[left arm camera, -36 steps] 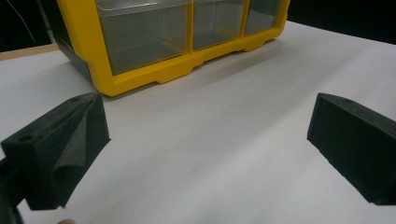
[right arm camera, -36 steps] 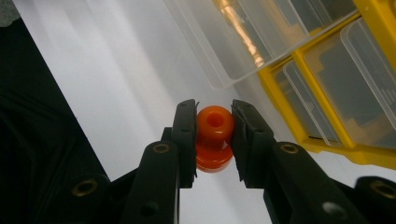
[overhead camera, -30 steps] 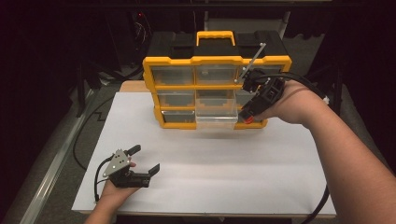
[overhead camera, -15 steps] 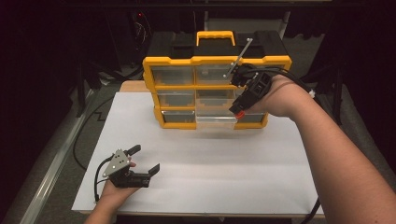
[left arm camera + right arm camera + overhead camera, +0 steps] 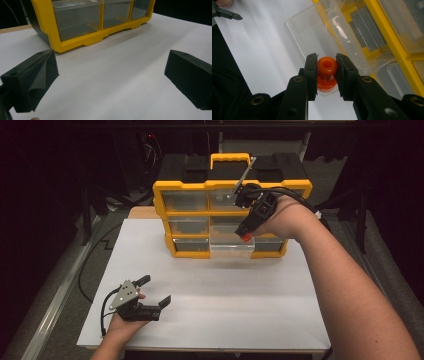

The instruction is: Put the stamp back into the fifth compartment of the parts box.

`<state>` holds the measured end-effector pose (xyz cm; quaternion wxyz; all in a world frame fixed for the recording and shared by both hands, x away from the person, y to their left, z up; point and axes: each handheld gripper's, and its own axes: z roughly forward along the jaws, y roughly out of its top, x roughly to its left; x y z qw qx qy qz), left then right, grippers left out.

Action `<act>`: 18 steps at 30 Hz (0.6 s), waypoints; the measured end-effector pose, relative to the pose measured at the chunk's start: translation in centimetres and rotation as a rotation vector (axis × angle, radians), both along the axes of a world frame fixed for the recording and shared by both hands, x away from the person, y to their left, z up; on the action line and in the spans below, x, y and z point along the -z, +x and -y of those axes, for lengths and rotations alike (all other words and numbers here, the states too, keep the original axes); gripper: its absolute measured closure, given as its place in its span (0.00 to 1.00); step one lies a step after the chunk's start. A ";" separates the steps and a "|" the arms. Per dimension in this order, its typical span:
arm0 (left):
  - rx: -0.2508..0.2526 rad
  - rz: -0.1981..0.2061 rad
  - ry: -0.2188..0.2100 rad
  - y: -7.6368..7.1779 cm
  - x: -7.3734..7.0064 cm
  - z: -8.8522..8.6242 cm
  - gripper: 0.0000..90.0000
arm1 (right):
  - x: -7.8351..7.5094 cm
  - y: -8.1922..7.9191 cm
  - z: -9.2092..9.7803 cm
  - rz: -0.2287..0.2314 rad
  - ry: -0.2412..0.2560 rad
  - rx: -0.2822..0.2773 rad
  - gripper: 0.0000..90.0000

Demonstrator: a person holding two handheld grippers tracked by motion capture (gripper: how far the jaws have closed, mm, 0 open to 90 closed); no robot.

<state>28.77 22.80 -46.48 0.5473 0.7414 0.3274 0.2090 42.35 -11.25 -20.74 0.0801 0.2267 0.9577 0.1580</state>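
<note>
A yellow organiser (image 5: pixel 230 215) with clear drawers stands at the back of the white table; its frame (image 5: pixel 75 43) also fills the top of the left gripper view. One clear drawer (image 5: pixel 231 247) (image 5: pixel 322 37) in the bottom row is pulled out. My right gripper (image 5: pixel 246 236) (image 5: pixel 326 72) hangs just above that open drawer, shut on a small orange-red knob-shaped piece (image 5: pixel 326 71) (image 5: pixel 246 238). My left gripper (image 5: pixel 154 291) (image 5: pixel 112 82) rests open near the table's front left, nothing between its jaws.
The white sheet (image 5: pixel 240 305) covers the table in front of the organiser. A black case with a yellow handle (image 5: pixel 230 162) sits behind it. Dark floor and cables lie to the left of the table edge (image 5: pixel 65 290).
My right gripper has moved left and slightly down with the orange piece, from the organiser's right side to above the pulled-out drawer. The left gripper has stayed put.
</note>
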 end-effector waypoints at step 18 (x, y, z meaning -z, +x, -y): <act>-0.001 -0.003 -0.010 0.1 0.0 -0.1 0.00 | 0.6 1.5 -0.8 0.033 -0.013 0.010 0.81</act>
